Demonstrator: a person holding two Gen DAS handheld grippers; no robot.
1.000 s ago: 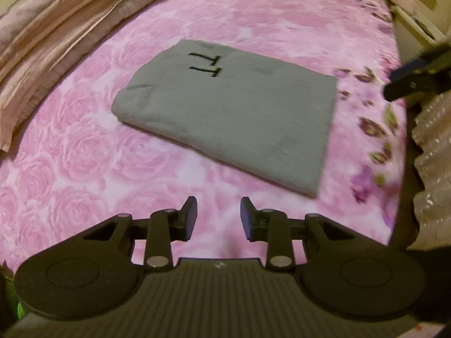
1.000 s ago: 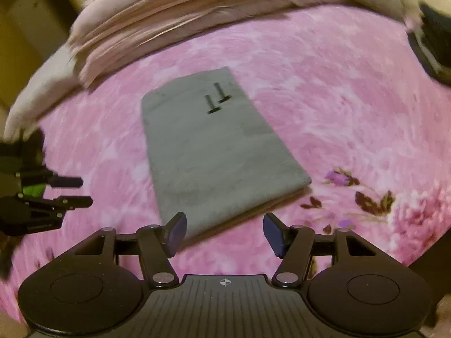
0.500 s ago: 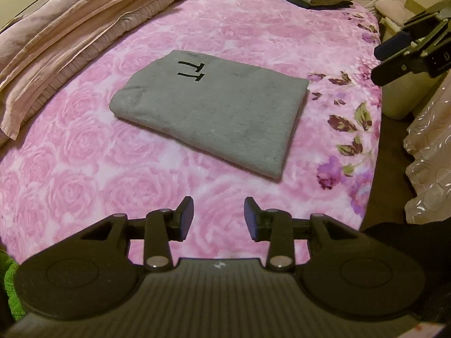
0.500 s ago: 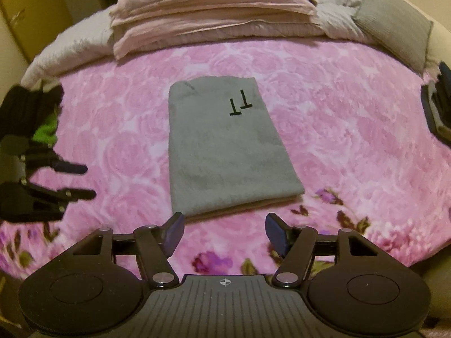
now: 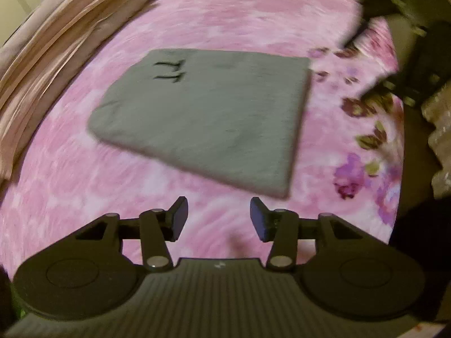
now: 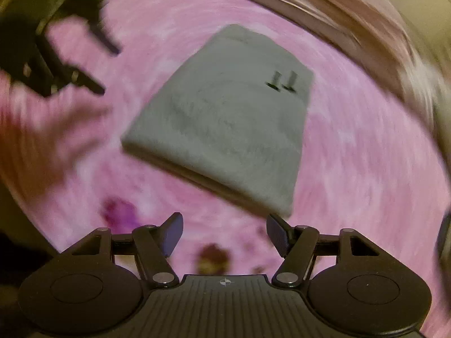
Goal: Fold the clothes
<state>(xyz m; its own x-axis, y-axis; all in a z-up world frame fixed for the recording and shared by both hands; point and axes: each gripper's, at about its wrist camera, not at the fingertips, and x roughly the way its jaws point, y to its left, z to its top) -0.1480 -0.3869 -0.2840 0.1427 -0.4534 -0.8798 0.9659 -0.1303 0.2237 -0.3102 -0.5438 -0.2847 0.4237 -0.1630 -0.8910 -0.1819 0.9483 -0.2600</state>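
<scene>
A grey garment [image 5: 208, 118], folded into a flat rectangle with a small black mark near one end, lies on the pink rose bedspread [image 5: 70, 197]. My left gripper [image 5: 218, 219] hovers above the bedspread just short of the garment's near edge; its jaws are opening and nothing is between them. In the right wrist view the same garment [image 6: 225, 124] lies ahead, tilted in the picture. My right gripper [image 6: 224, 233] stands open near its closest corner, holding nothing. Both views are blurred by motion.
Folded pink bedding [image 5: 42, 56] is piled along the far left side of the bed. The bed's edge [image 5: 400, 169] runs down the right, with a pale ruffled cloth [image 5: 439, 129] beyond it. The other gripper shows as a dark blur [image 5: 394, 28].
Both grippers have come down closer to the grey garment. The left jaws stand wider than before. The right wrist has rolled, so the garment now lies tilted in its view.
</scene>
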